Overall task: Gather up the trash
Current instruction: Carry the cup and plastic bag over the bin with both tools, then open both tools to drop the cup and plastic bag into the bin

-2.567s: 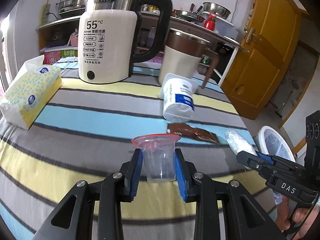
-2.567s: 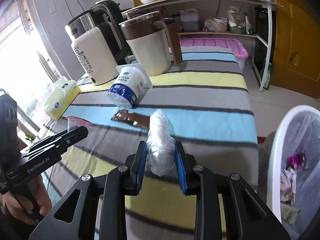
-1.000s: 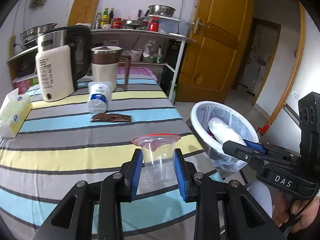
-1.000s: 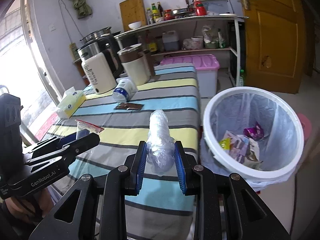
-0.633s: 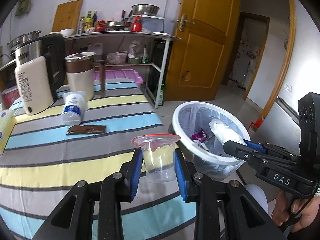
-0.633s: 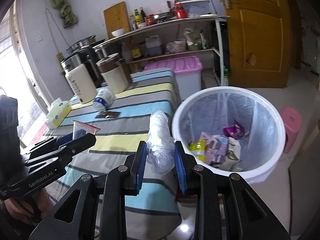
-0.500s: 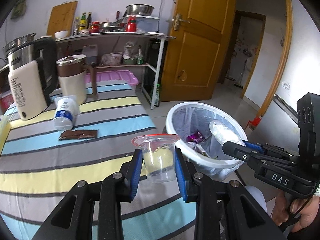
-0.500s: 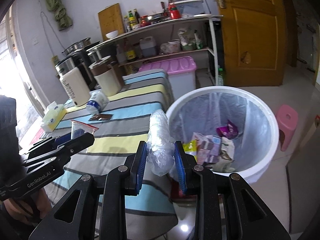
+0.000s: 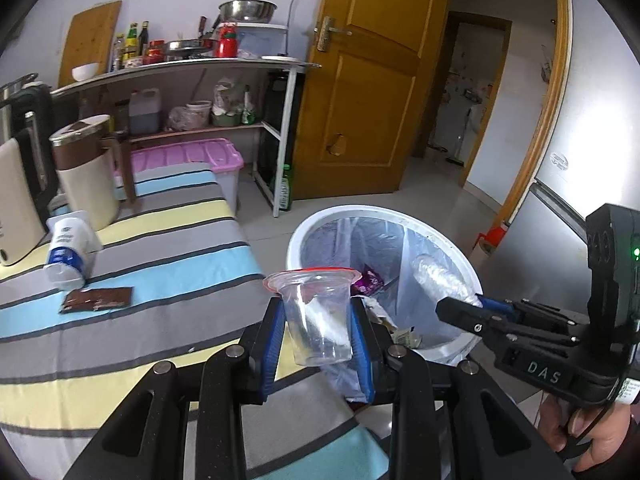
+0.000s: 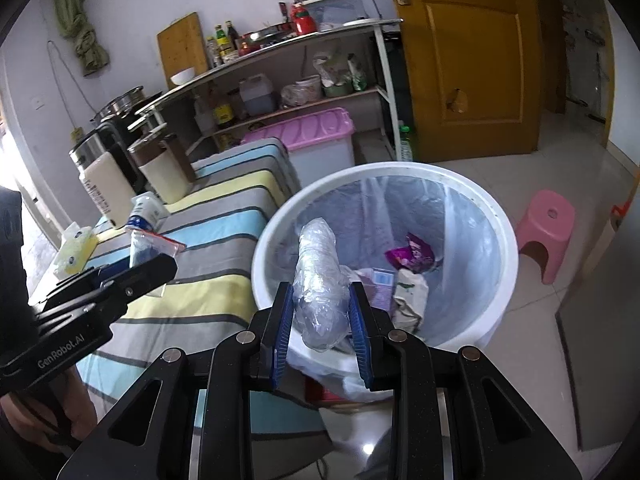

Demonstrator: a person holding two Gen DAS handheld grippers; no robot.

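We hold a clear plastic cup with a red rim in our left gripper, its blue fingers pressed against the cup's two sides. The cup stands upright between them, above the edge of the striped table and just short of the white trash bin.

Our right gripper grips a crumpled clear plastic wrap, its fingers squeezing the bundle from both sides. The wrap sits over the near rim of the bin, which is lined with a clear bag and already contains a purple wrapper and some crumpled paper.

On the table, well behind the cup, a brown packet lies flat, and a white tub with a blue label lies on its side just beyond it. A kettle and a cream jug with a brown lid stand at the far end. A pink stool stands on the floor beyond the bin.
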